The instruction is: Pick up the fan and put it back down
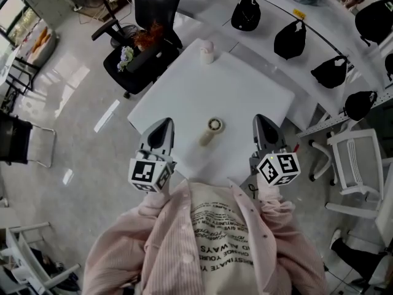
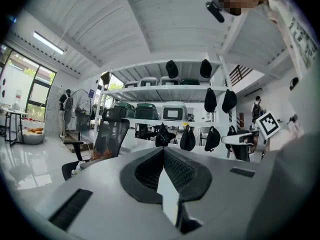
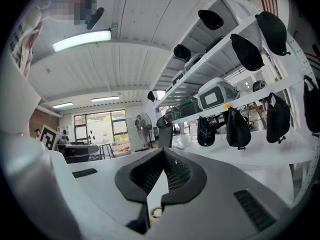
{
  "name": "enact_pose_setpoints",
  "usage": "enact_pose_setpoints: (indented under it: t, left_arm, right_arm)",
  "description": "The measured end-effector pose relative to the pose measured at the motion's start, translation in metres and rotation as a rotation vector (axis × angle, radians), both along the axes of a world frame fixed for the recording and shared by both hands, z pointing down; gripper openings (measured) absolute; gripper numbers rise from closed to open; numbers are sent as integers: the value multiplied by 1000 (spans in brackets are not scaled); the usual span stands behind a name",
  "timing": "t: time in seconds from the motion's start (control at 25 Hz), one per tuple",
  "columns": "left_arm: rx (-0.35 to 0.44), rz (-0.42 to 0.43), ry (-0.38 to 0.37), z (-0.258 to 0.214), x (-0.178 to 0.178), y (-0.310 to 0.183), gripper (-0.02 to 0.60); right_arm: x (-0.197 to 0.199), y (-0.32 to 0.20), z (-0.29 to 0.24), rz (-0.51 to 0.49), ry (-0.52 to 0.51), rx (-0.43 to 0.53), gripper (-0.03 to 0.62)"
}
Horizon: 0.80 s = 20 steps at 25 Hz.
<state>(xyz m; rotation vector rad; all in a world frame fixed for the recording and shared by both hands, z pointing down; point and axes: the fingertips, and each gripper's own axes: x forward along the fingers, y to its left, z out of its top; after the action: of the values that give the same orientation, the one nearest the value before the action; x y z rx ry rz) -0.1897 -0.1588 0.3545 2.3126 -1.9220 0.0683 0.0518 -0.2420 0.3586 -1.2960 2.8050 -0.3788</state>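
1. Left tool (image 1: 163, 126) at lower left and right tool (image 1: 262, 123) at lower right: jaws fully together on both, nothing held, parked over the near bench (image 1: 245, 91) edge.
2. Fan (image 1: 212, 131) lies flat at mid-frame between the tools, touching neither. Probably within either tool's reach.
3. Small pale bottle (image 1: 207, 51) at the far edge, upper centre, looks unrelated.

The head view looks steeply down on the counter (image 1: 245, 97); both gripper views face level, sharing the far shelves (image 2: 160, 90).
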Motion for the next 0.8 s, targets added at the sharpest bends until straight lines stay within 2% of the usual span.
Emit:
enact_pose_setpoints:
  t: [0.8]
  left_arm:
    - [-26,-18,-6,7,-2,-9,3]
  right_arm:
    - [11,-1,7,10,37,-3,-2]
